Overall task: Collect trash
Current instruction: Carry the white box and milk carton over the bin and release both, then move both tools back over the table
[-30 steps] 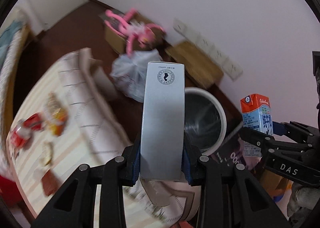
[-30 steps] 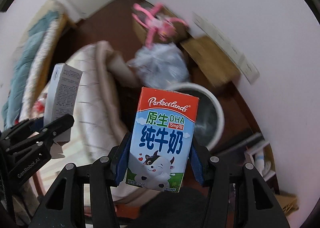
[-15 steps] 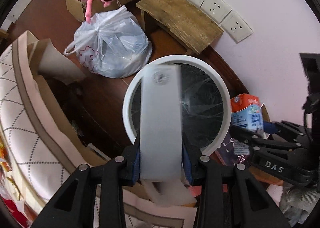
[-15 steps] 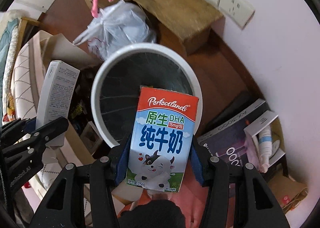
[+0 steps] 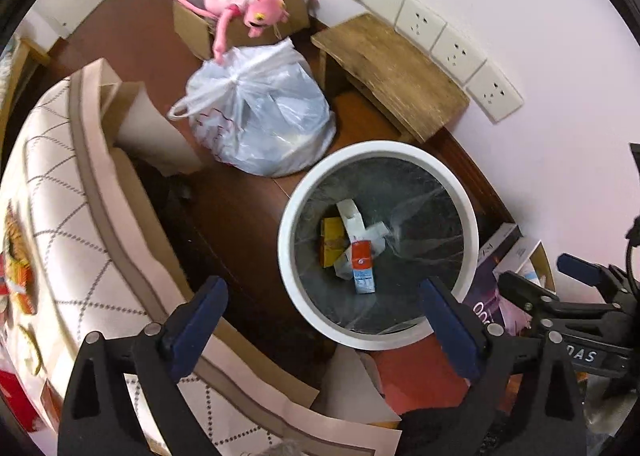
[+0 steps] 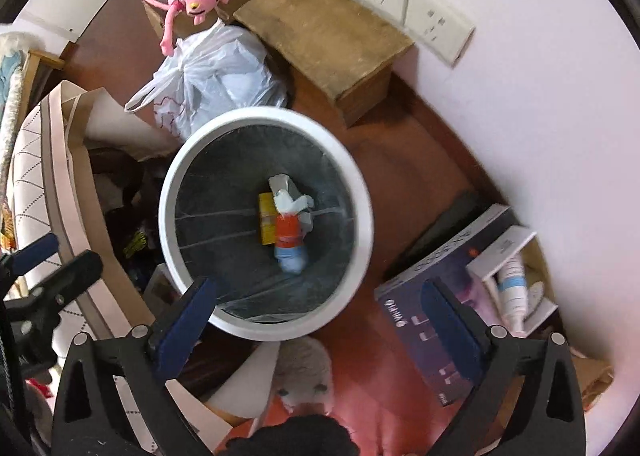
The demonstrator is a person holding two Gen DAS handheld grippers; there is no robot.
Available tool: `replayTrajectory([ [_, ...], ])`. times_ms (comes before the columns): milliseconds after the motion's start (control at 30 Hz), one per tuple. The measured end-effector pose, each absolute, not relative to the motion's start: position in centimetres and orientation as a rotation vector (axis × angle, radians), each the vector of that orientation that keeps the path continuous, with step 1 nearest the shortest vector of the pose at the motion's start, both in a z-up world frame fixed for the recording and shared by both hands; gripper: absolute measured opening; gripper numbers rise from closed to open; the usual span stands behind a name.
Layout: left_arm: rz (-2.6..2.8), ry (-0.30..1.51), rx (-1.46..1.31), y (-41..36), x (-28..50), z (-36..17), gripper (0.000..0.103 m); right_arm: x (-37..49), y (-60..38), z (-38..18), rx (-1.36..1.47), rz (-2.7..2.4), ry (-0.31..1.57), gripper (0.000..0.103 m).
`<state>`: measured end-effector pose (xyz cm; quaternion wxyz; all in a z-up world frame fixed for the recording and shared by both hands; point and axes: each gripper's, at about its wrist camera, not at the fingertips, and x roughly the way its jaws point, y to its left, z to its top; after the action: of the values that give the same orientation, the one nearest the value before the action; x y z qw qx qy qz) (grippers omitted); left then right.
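Dropping trash is the step now. Left tongs and right tongs have just been opening; both stand spread with nothing between them. Box and carton lie in the bin. Next, I think, fetch more trash.

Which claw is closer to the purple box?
Right. Both claws have just opened, empty. The right claw hangs partly over the purple box; the left claw is across the bin.

Home bedroom: quilted bed, pink plush toy, wall sockets, lined bin w/ rubbish.
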<state>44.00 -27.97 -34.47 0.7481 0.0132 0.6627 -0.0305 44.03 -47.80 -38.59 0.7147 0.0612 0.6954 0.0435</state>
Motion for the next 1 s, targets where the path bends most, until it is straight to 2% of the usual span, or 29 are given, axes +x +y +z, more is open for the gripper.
replayTrajectory([
  [200,-0.044,1.386,0.017,-27.3,42.5,-32.3,0.1,42.4,-47.4,-35.1,0.061,0.069,1.451,0.103],
  [1000,-0.005,1.163,-0.074,-23.8,34.7,-20.5,0.101,34.5,-45.0,-21.3,0.097,0.121,1.232,0.103],
])
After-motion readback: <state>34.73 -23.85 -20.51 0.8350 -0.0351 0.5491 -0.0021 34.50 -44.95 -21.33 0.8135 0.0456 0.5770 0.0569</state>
